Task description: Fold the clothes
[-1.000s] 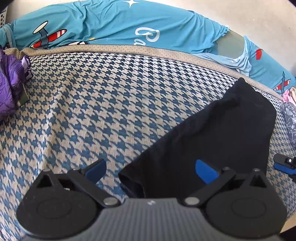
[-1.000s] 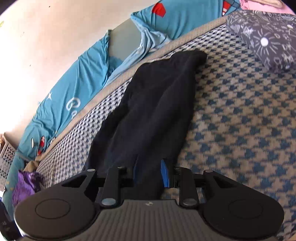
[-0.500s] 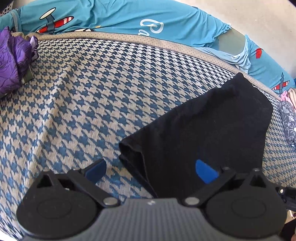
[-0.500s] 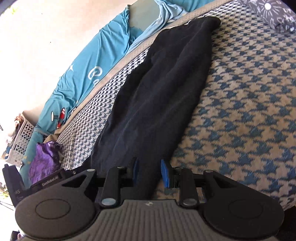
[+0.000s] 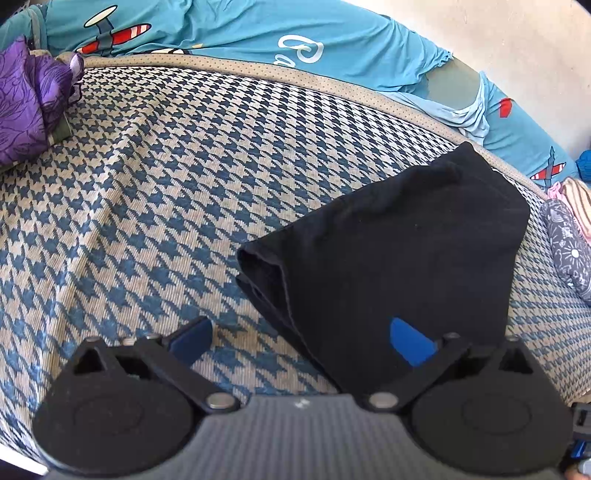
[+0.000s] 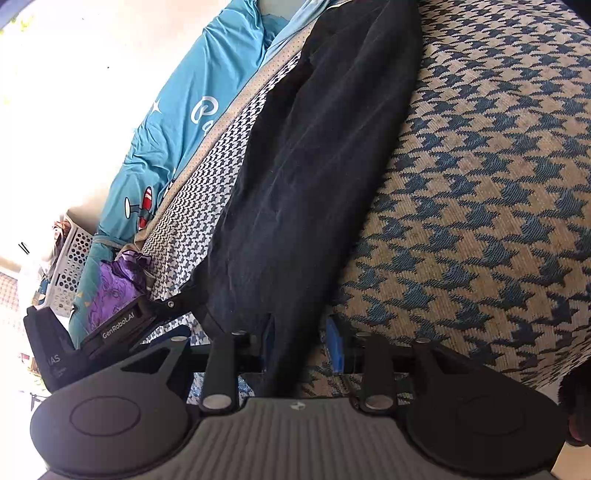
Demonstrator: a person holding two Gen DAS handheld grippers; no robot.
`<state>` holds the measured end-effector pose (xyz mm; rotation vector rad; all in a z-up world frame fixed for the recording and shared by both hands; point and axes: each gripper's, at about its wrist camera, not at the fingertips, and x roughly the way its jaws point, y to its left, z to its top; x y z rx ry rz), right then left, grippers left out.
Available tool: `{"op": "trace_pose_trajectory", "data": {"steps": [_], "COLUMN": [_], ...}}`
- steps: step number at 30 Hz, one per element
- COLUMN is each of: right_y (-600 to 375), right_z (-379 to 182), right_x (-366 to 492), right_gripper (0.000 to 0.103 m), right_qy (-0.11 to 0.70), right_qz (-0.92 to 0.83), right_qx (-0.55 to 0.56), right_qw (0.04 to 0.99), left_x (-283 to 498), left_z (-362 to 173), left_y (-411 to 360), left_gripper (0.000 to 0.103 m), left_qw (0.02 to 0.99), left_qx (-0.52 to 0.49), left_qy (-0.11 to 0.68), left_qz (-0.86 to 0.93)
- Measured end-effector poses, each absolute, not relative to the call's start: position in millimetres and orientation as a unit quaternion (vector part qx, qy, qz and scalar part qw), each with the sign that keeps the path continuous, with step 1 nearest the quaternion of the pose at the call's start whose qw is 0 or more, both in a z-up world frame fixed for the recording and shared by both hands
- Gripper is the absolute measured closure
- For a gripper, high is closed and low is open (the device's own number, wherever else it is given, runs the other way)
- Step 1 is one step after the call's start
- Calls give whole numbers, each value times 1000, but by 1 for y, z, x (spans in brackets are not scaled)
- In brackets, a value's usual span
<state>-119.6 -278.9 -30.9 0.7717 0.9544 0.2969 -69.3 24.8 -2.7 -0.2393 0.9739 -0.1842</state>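
Note:
A black garment (image 5: 399,251) lies folded lengthwise on the blue-and-beige houndstooth bed cover (image 5: 155,192). In the left wrist view its folded near-left corner (image 5: 258,266) sits just ahead of my left gripper (image 5: 301,338), which is open with its right blue pad over the cloth. In the right wrist view the garment (image 6: 317,155) stretches away from my right gripper (image 6: 301,350), which is shut on its near edge. The left gripper body (image 6: 110,332) shows at the left of that view.
A purple garment (image 5: 29,107) lies at the bed's far left. A teal airplane-print sheet (image 5: 229,33) runs along the wall. A grey patterned folded item (image 5: 569,247) and a pink striped one (image 5: 570,195) lie at the right. A white laundry basket (image 6: 70,266) stands beyond the bed.
The right gripper has pulled the garment's near edge toward me and tilted low over the bed. The left gripper drew back slightly and stays open; the folded corner now shows further ahead of it.

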Motion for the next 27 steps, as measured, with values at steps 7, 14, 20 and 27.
{"op": "trace_pose_trajectory", "data": {"steps": [7, 14, 20, 27], "right_y": [-280, -270, -262, -250], "right_z": [-30, -38, -46, -49], "right_x": [-126, -133, -130, -128], "right_gripper": [71, 71, 71, 70], "right_qy": [444, 463, 453, 435], "right_qz": [150, 153, 155, 146], "right_qx": [379, 380, 399, 401], "right_qw": [798, 786, 782, 793], "left_x": [-75, -79, -83, -83], "left_z": [0, 0, 0, -1], "left_y": [32, 29, 32, 40], "left_gripper": [0, 0, 0, 0], "left_qw": [871, 870, 868, 864], "left_qx": [-128, -128, -142, -167], "left_qy": [464, 465, 465, 463], "left_qz": [-91, -98, -102, -106]}}
